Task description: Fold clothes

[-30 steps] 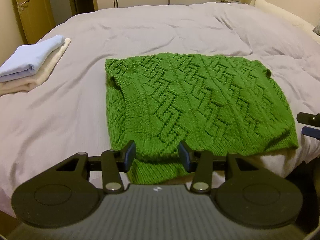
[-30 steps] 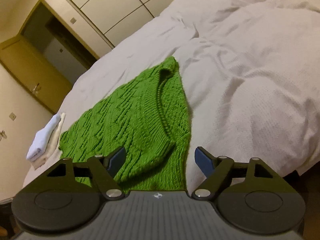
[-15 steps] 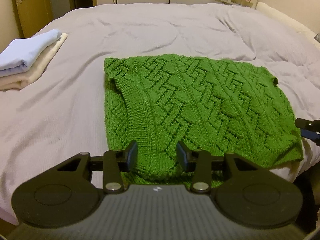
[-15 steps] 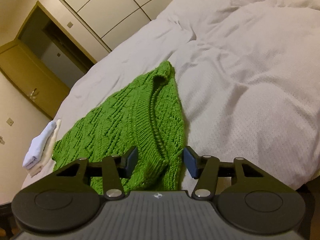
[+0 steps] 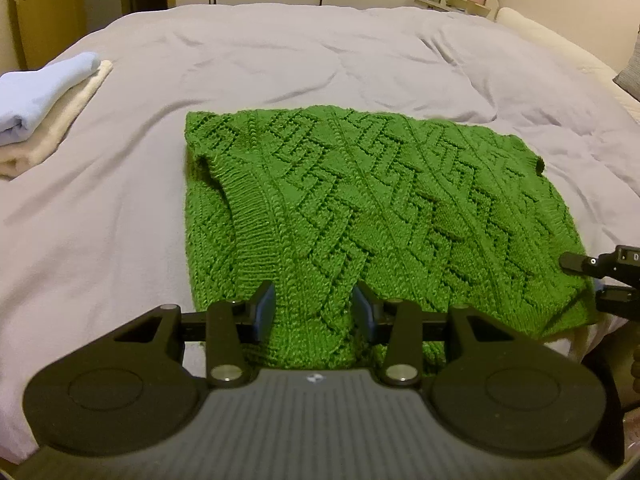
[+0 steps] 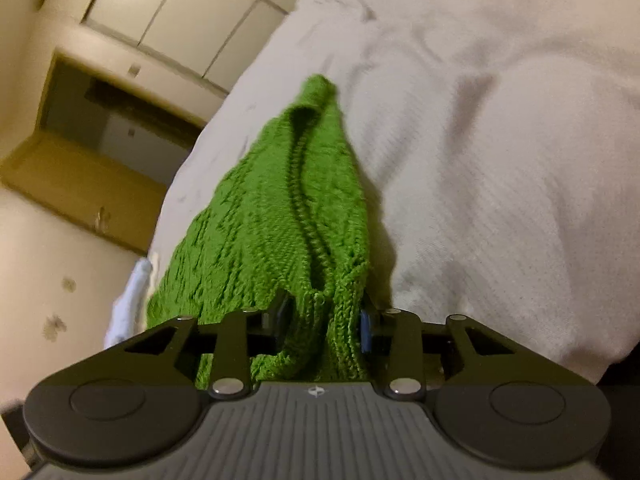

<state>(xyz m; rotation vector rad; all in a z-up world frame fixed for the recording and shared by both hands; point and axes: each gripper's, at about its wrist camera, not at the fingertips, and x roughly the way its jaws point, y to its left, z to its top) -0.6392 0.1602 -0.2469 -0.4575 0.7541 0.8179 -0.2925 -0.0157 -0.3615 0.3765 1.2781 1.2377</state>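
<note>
- Green sweater [image 5: 360, 208] lies flat on the bed [image 5: 280, 60], ahead of both tools.
- Left tool [image 5: 314, 312] half spread, straddling the sweater's near hem.
- Right tool [image 6: 322, 318] pinching its bunched corner.

The bed [image 5: 280, 60] carries a green sweater [image 5: 380, 208]; folded cloths [image 5: 44, 104] lie leftward.

Sweater [image 5: 360, 208] lies flat on bed [image 5: 120, 220], near front edge. Folded stack [image 5: 44, 108] on bed, well apart to sweater's left. L gripper [image 5: 314, 312] at sweater's near hem; R gripper [image 6: 322, 318] at right corner.
</note>
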